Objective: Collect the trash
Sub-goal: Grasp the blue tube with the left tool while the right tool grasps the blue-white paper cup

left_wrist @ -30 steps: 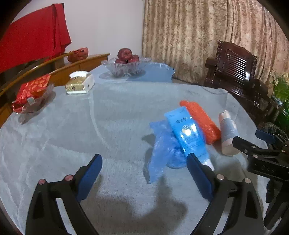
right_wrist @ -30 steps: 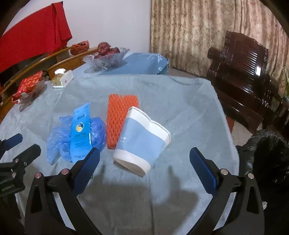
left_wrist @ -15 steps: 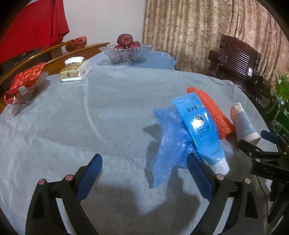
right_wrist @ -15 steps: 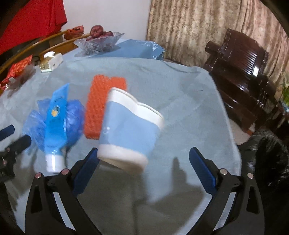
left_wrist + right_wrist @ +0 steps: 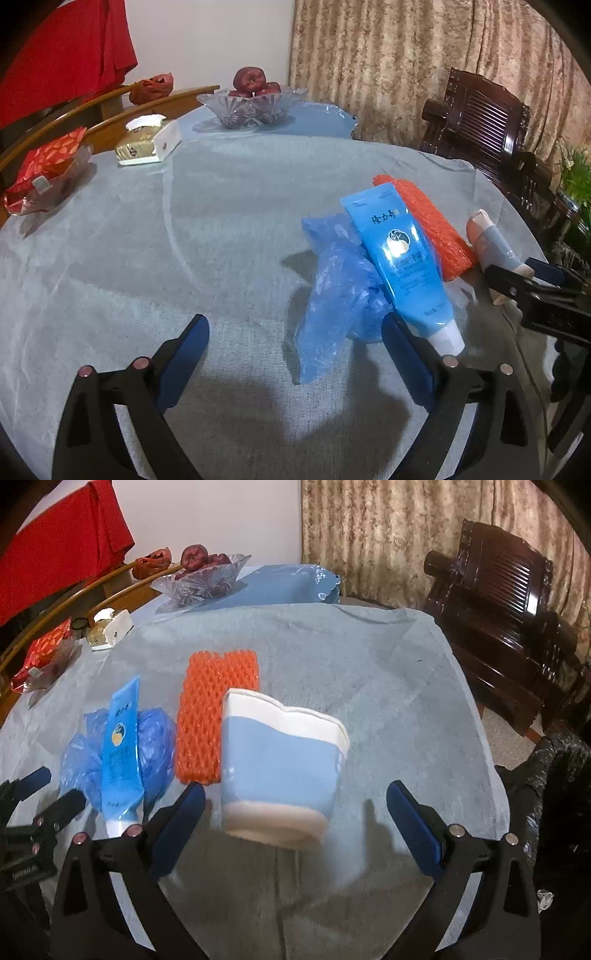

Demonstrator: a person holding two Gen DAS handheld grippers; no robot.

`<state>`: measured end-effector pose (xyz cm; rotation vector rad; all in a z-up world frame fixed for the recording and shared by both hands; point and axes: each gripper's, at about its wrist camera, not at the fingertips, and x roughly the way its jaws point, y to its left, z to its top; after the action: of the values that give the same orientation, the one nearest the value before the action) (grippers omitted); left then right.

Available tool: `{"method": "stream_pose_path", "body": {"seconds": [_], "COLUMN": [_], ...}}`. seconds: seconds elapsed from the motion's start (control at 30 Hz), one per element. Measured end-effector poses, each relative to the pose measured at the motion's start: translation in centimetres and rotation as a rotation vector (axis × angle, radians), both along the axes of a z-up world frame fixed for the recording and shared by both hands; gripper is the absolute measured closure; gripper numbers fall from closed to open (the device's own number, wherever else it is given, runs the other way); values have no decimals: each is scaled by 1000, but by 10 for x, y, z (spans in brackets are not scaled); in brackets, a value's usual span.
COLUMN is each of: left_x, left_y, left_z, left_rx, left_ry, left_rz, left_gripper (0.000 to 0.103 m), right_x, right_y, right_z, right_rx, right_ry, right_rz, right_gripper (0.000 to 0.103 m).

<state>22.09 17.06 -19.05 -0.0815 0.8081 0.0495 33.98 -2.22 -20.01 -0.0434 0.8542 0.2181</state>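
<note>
A crushed blue-and-white paper cup point(image 5: 282, 771) lies on its side on the grey tablecloth, between the open jaws of my right gripper point(image 5: 295, 812); it also shows in the left wrist view point(image 5: 491, 247). Left of it lie an orange foam net point(image 5: 216, 716) point(image 5: 428, 225), a blue tube point(image 5: 122, 753) point(image 5: 399, 258) and a crumpled blue plastic bag point(image 5: 155, 746) point(image 5: 332, 295). My left gripper point(image 5: 295, 350) is open and empty, with the bag just ahead of its right finger.
At the table's far side stand a glass bowl of apples point(image 5: 251, 103), a tissue pack point(image 5: 147, 144) and a red wrapped packet in a dish point(image 5: 44, 170). A dark wooden chair point(image 5: 495, 609) stands right of the table. A black bag point(image 5: 561, 786) is at the right edge.
Both grippers have moved forward toward the trash. The cup now sits between the right gripper's fingers and the bag and tube are closer to the left gripper.
</note>
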Motion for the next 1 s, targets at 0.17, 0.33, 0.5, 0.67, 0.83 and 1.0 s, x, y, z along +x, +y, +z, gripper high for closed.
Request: {"method": "stream_pose_path", "body": {"seconds": [0.17, 0.33, 0.5, 0.67, 0.83, 1.0], "left_x": [-1, -6, -10, -7, -1, 12], "left_y": [-4, -9, -27, -49, -71, -84], "left_z": [3, 11, 17, 15, 5, -1], "left_rx": [-7, -23, -43, -55, -81, -77], "left_ry": [2, -17, -28, -10, 29, 45], "left_rz": [-3, -4, -14, -69, -115, -116], "left_gripper": [11, 11, 13, 31, 44, 46], "right_x": [8, 1, -7, -15, -19, -22], "right_y": [-3, -7, -15, -24, -34, -40], "right_z": [-12, -5, 2, 9, 9, 5], "right_rx": [55, 40, 28, -5, -17, -18], "right_ry": [82, 54, 28, 8, 2, 11], "right_rz": [4, 16, 18, 13, 10, 9], "right_gripper": [43, 50, 51, 51, 50, 50]}}
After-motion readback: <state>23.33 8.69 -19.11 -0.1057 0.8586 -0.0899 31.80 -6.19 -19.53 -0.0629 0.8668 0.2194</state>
